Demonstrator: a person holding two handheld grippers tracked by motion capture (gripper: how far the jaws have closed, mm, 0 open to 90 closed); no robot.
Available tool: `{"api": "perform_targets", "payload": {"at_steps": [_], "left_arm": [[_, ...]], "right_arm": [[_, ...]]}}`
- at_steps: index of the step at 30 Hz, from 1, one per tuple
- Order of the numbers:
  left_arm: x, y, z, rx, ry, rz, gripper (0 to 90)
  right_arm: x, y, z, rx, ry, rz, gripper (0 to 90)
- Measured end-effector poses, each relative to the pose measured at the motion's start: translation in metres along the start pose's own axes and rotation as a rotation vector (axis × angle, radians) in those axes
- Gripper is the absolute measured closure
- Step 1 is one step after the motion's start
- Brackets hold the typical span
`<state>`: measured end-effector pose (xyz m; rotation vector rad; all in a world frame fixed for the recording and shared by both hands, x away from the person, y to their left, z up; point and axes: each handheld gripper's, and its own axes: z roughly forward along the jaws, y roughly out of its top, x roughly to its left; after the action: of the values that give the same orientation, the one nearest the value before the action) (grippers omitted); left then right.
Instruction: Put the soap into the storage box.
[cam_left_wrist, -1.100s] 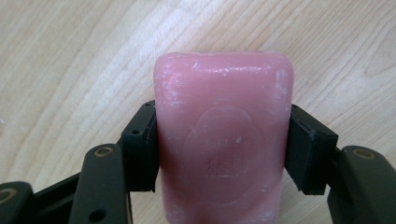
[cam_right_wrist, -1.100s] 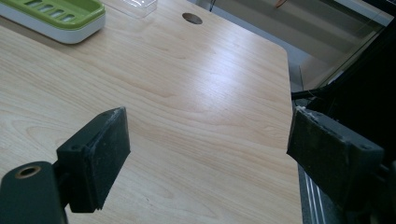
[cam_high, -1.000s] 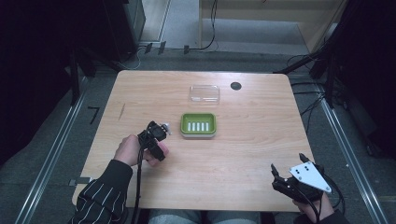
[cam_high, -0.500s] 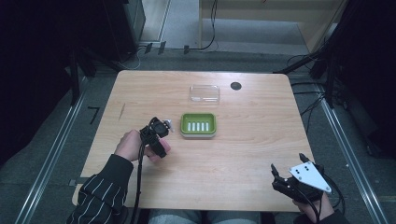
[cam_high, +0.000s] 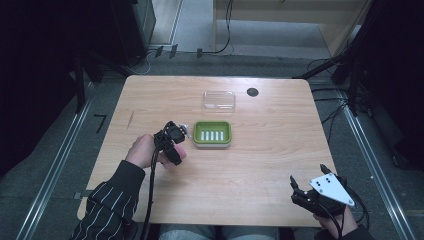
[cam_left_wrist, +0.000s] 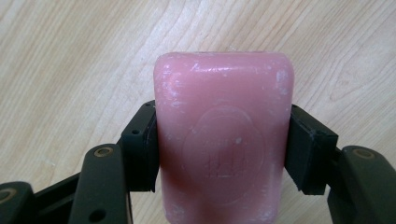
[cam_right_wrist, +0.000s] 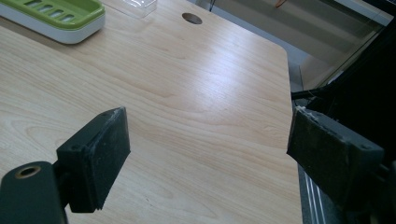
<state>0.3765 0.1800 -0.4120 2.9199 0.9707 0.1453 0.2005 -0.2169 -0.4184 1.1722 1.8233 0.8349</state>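
The light wooden desk (cam_high: 250, 165) carries a green slotted plastic soap dish (cam_high: 212, 134) near its middle, with a clear plastic lid (cam_high: 219, 100) beyond it toward the far edge. Just left of the dish, the left hand-held gripper (cam_high: 176, 132) clamps a pink rectangular soap bar (cam_left_wrist: 224, 135) above the wood. At the near right corner, the right hand-held gripper (cam_high: 306, 186) stands spread, holding nothing.

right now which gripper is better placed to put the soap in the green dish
Left. The left gripper is already shut on the soap and sits just beside the green dish. The right gripper is open, holds nothing, and is at the table's near right corner, far from the dish.
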Motion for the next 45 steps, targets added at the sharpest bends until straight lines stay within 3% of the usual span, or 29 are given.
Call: {"api": "perform_targets", "payload": {"at_steps": [27, 36, 45], "left_arm": [[0.004, 0.031, -0.009, -0.001, 0.022, 0.080, 38.4], [0.003, 0.042, -0.013, -0.002, 0.018, 0.126, 38.4], [0.005, 0.050, -0.019, -0.016, 0.027, 0.130, 38.4]], "right_arm": [[0.000, 0.000, 0.000, 0.001, 0.000, 0.000, 13.9], [0.000, 0.000, 0.000, 0.001, 0.000, 0.004, 13.9], [0.000, 0.000, 0.000, 0.002, 0.002, 0.000, 13.9]]}}
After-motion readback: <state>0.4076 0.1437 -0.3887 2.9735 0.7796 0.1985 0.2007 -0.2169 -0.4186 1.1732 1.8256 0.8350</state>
